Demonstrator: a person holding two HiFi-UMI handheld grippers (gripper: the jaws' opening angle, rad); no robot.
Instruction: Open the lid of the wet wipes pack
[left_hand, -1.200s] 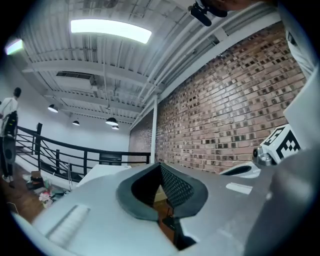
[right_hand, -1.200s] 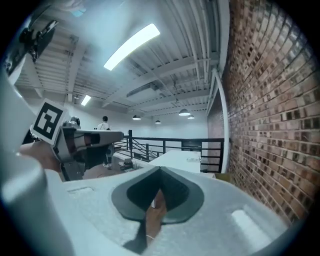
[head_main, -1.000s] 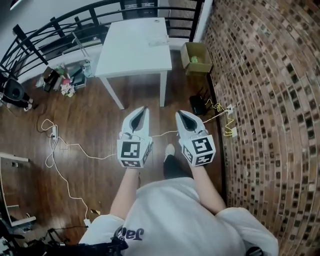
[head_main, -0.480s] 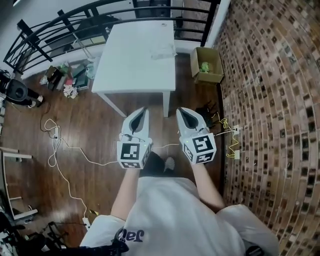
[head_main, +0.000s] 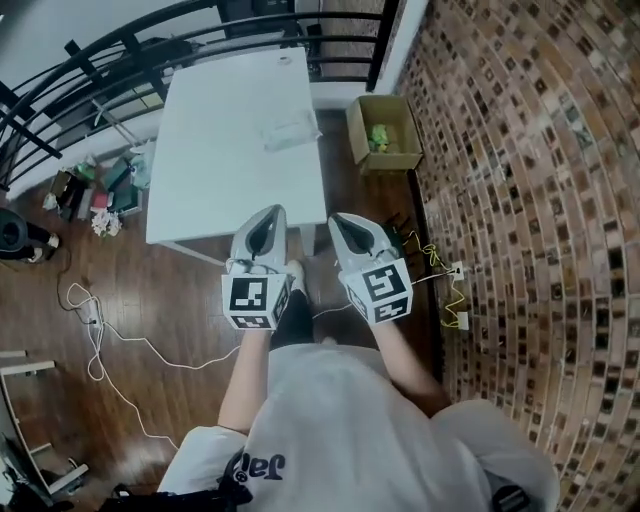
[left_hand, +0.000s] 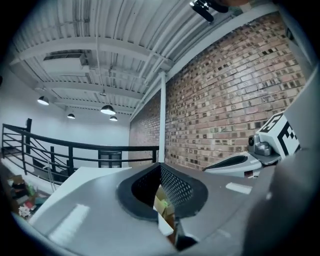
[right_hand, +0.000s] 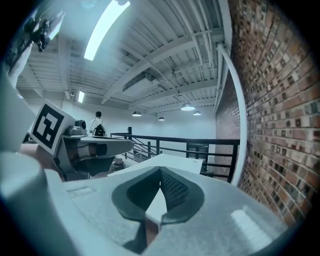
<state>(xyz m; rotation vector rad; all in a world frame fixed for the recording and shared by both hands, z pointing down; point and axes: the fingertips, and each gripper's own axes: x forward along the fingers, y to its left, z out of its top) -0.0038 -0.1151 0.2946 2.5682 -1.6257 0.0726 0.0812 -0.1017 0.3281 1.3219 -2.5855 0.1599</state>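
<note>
Lying on the far half of the white rectangular table (head_main: 210, 160), the pale wet wipes pack (head_main: 290, 131) is well apart from both grippers. The left gripper (head_main: 268, 218) and right gripper (head_main: 338, 222) are hovering by the table's near edge, jaws pressed together, empty. Dark wooden floor (head_main: 150, 300) is surrounding the table, and a brick wall (head_main: 520, 200) is standing at its right. The pack's lid is too small to distinguish.
</note>
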